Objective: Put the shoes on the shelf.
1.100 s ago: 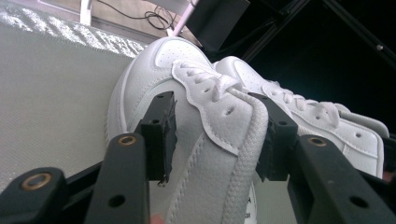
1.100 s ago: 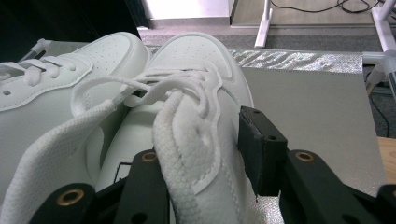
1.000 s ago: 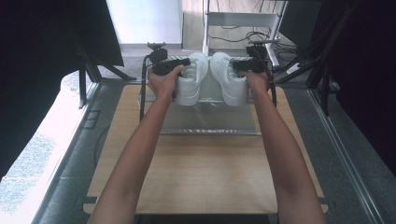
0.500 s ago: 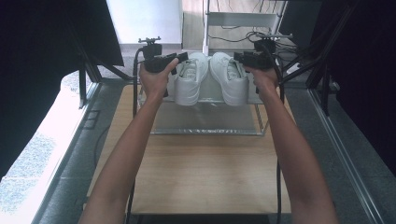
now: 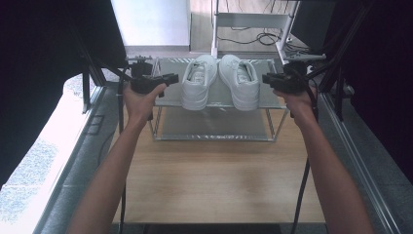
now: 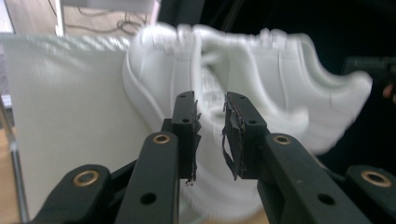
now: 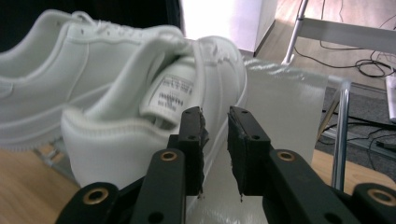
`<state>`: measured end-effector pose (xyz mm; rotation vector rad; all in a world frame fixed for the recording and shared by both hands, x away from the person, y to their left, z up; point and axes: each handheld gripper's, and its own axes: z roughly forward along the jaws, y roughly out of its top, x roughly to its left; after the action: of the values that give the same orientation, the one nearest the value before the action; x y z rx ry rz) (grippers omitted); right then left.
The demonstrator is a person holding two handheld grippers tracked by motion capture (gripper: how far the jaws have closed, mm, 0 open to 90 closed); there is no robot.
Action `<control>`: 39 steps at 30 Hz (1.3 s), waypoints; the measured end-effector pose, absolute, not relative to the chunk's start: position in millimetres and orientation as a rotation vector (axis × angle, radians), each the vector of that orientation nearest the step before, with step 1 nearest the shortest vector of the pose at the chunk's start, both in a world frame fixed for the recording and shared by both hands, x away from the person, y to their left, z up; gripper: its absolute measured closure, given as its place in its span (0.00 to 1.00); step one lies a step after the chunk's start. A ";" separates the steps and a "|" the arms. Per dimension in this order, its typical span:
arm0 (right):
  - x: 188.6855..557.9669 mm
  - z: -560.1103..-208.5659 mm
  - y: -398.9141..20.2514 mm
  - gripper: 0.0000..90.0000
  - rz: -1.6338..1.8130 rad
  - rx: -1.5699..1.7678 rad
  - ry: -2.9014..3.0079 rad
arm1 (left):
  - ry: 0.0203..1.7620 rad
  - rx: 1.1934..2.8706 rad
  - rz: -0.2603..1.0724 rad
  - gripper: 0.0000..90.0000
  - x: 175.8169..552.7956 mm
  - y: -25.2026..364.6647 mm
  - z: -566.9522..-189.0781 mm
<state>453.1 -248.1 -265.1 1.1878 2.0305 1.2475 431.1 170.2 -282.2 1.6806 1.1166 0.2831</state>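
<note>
Two white low-top leather sneakers side by side on the upper shelf of a two-tier metal-framed rack with pale translucent shelves [image 5: 214, 100], at the far end of a light wooden table [image 5: 214, 185]; heels toward the person, toes pointing away. Left white sneaker [image 5: 198, 80] and right white sneaker [image 5: 239, 80] close together, almost touching along their inner sides. Left black two-jaw gripper [image 5: 168, 79] held in the left hand [image 5: 141, 100] just beside the rack's left edge, level with the upper shelf, jaws pointing right toward the left sneaker but apart from it. Right black two-jaw gripper [image 5: 267, 79] held in the right hand [image 5: 299, 97] at the rack's right edge, jaws pointing left toward the right sneaker, likewise apart from it. In the left gripper view, left gripper [image 6: 212, 121] with jaws slightly spread, a narrow gap between worn pads, nothing between them; blurred sneakers [image 6: 261, 88] ahead on the pale shelf. In the right gripper view, right gripper [image 7: 215, 133] with jaws parted by a similar narrow gap, empty; nearer sneaker [image 7: 154, 102] ahead and left, printed tongue label visible, text too small to read. Both forearms extended over the table from the near edge.
</note>
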 end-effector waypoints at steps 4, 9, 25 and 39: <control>451.9 -281.4 -251.5 0.91 1.208 1.196 2.067 | 1.114 1.707 0.264 0.87 424.5 169.7 -296.6; 453.7 -303.2 -249.7 0.93 1.164 1.205 2.114 | 1.144 1.722 0.240 0.92 426.4 168.0 -316.2; 450.8 -310.3 -236.4 1.00 1.142 1.190 2.093 | 1.186 1.675 0.183 0.98 430.2 158.8 -331.3; 442.9 -313.5 -210.7 1.00 1.187 1.111 2.143 | 1.188 1.663 0.179 0.97 437.8 115.4 -334.7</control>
<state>442.9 -210.7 -313.5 1.1115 2.1432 1.1868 437.8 115.4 -334.7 1.6632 1.1875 0.1788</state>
